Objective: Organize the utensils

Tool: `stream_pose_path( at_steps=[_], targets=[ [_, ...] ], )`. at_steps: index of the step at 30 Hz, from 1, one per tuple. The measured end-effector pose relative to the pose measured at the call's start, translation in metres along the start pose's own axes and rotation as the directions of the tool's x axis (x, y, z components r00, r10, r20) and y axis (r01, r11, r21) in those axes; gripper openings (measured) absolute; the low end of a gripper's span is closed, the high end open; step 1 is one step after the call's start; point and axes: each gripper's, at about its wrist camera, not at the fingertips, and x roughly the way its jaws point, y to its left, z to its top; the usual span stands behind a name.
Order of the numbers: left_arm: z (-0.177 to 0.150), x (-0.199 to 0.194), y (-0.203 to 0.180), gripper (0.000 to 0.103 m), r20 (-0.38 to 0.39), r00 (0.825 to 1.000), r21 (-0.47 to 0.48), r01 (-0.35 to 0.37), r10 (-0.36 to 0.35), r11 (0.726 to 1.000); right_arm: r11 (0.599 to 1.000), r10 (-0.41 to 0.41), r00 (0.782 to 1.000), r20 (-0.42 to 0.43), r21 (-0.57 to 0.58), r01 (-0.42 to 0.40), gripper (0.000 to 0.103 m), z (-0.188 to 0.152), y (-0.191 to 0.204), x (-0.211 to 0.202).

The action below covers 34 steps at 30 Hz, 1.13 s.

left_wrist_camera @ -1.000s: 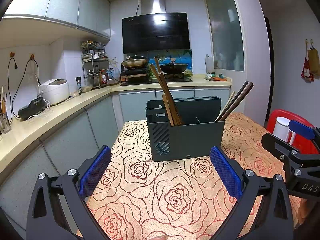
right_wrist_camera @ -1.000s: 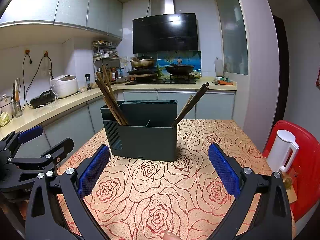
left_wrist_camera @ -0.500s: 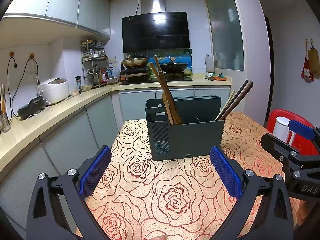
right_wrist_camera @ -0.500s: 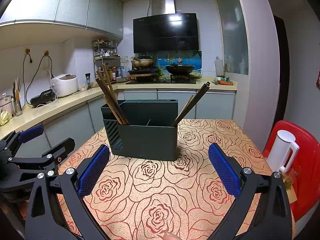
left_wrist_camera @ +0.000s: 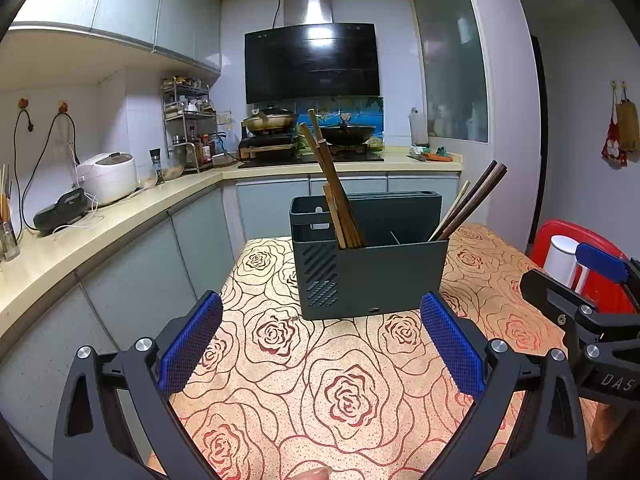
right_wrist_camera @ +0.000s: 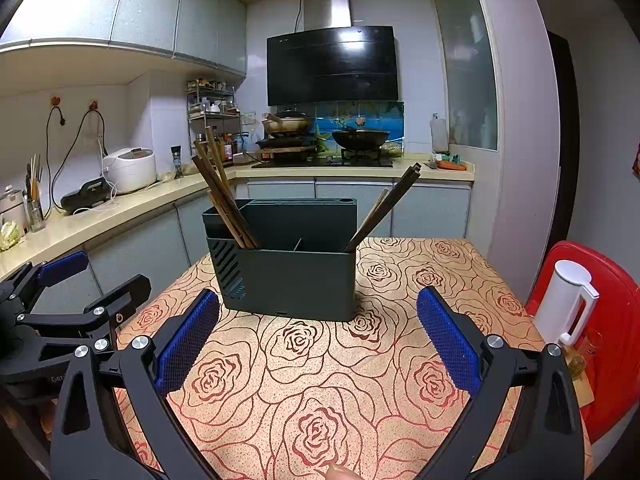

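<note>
Kitchen table [left_wrist_camera: 352,392]: rose-patterned cloth, no loose utensils seen on it.
Holder [left_wrist_camera: 372,268]: mid-table, upright.
Chopsticks [left_wrist_camera: 334,196]: two bundles seated in end compartments; sorting judged essentially done.
Left gripper [left_wrist_camera: 320,344]: spread, empty.
Right gripper [right_wrist_camera: 316,340]: spread, empty.

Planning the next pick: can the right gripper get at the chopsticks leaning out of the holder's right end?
Probably yes. The right gripper has its jaws wide open and empty, the tablecloth before it is bare, and the dark chopsticks stick out well above the holder rim, nothing crossing them.
</note>
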Motion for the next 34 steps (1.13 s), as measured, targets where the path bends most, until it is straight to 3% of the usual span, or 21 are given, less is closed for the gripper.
stream_pose_path(
  at_steps=[25, 34],
  targets=[
    [0.0011, 0.0043, 0.0096, 0.096, -0.024, 1.0, -0.055, 0.01, -0.012, 0.998, 1.0, -0.002, 1.0, -0.017, -0.001, 0.002, 0.096, -0.0081, -0.0024, 0.0047],
    [0.0013, 0.0067, 0.0048, 0.096, -0.034, 0.999, -0.031, 0.003, -0.004, 1.0, 1.0, 0.004, 1.0, -0.03, -0.001, -0.004, 0.096, -0.0087, -0.0036, 0.0071]
  ],
)
